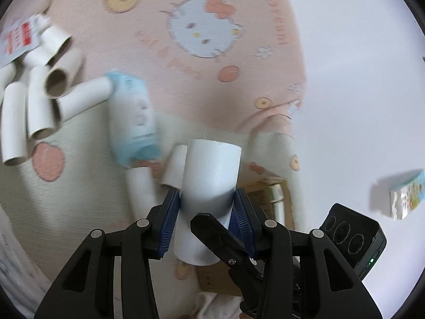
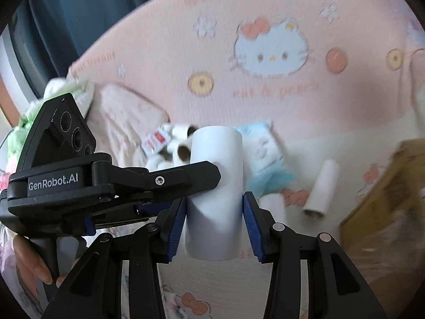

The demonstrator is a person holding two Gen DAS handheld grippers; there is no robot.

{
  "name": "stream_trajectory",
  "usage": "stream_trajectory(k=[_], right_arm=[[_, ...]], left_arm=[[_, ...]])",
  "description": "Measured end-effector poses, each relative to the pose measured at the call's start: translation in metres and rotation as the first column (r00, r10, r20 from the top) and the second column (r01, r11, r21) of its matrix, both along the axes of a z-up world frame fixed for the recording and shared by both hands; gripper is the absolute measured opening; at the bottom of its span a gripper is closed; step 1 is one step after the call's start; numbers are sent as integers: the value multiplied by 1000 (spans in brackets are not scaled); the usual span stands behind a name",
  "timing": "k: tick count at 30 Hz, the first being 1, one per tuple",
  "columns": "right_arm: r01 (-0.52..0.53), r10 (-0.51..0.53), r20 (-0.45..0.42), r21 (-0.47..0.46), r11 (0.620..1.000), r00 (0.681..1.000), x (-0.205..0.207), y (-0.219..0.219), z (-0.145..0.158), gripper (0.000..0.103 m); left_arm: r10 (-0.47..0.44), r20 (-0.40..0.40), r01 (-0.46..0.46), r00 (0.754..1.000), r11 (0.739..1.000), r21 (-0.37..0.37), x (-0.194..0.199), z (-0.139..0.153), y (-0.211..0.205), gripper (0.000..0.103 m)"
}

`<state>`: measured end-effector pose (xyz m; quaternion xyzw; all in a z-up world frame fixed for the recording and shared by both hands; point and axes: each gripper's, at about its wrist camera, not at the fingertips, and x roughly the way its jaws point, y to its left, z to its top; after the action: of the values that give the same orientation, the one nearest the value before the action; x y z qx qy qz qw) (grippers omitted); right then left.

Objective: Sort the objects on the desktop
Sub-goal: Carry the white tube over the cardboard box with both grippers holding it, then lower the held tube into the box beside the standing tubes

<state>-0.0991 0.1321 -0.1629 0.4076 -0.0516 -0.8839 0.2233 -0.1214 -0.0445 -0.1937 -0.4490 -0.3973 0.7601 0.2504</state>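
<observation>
A white paper tube [image 1: 209,186] is held upright in the air between both grippers. My left gripper [image 1: 207,207] is shut on the tube, its blue pads pressed on both sides. In the right wrist view my right gripper [image 2: 214,218] also brackets the same tube [image 2: 216,186], its blue pads touching it, and the left gripper's finger [image 2: 186,178] reaches in from the left. A pile of several white tubes [image 1: 34,93] lies at the far left on the pink Hello Kitty cloth [image 1: 207,26]. A light blue tissue pack [image 1: 132,117] lies beside them.
A cardboard box [image 2: 385,199] stands at the right, also seen below the tube [image 1: 268,194]. Loose tubes [image 2: 320,188] lie on the cloth. A small printed box [image 1: 406,196] sits on the white surface at right. A red-and-white packet [image 1: 18,37] lies at far left.
</observation>
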Motion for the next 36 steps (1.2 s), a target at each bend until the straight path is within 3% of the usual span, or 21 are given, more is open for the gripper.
stream_trajectory(k=[7, 12, 19, 28, 36], right_arm=[[72, -74, -81, -27, 997, 994, 17, 46, 48, 41], [111, -115, -133, -40, 993, 984, 30, 83, 82, 41], [197, -207, -158, -80, 977, 965, 48, 131, 107, 41], [289, -297, -130, -84, 954, 946, 73, 183, 112, 41], [334, -337, -86, -50, 941, 938, 85, 220, 107, 41]], left_arm=[[-119, -73, 116, 990, 992, -42, 5, 49, 50, 47], [-199, -130, 188, 971, 978, -93, 9, 81, 90, 47], [-306, -160, 285, 938, 948, -141, 13, 109, 146, 47], [-463, -156, 427, 872, 878, -217, 23, 118, 212, 46], [-527, -116, 495, 842, 840, -222, 20, 106, 257, 46]])
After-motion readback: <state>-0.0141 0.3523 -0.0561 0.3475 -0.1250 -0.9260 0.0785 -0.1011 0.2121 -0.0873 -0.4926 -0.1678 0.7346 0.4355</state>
